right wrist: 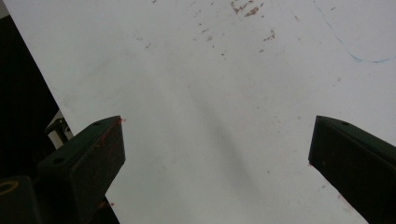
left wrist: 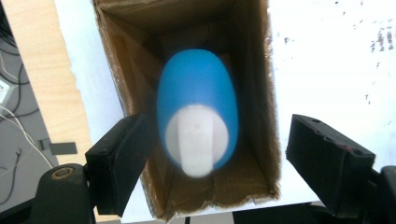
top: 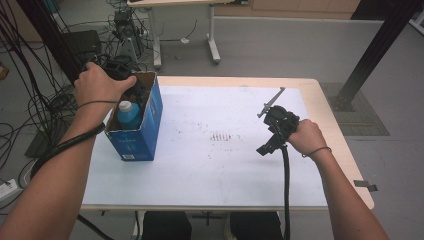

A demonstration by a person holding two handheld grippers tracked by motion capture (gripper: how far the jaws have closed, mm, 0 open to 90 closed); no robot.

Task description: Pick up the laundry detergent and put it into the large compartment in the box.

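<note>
High view: a blue plastic bottle with a white cap is seen upright inside an open blue cardboard box at the far left of the white surface, the left claw held above it. Left gripper view: the jaws are spread clear of the bottle. Right gripper view: the right claw is held wide over bare surface.

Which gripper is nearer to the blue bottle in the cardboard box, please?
Left. The left gripper hangs right over the blue bottle in the cardboard box, jaws open; the right gripper is far across the table.
</note>
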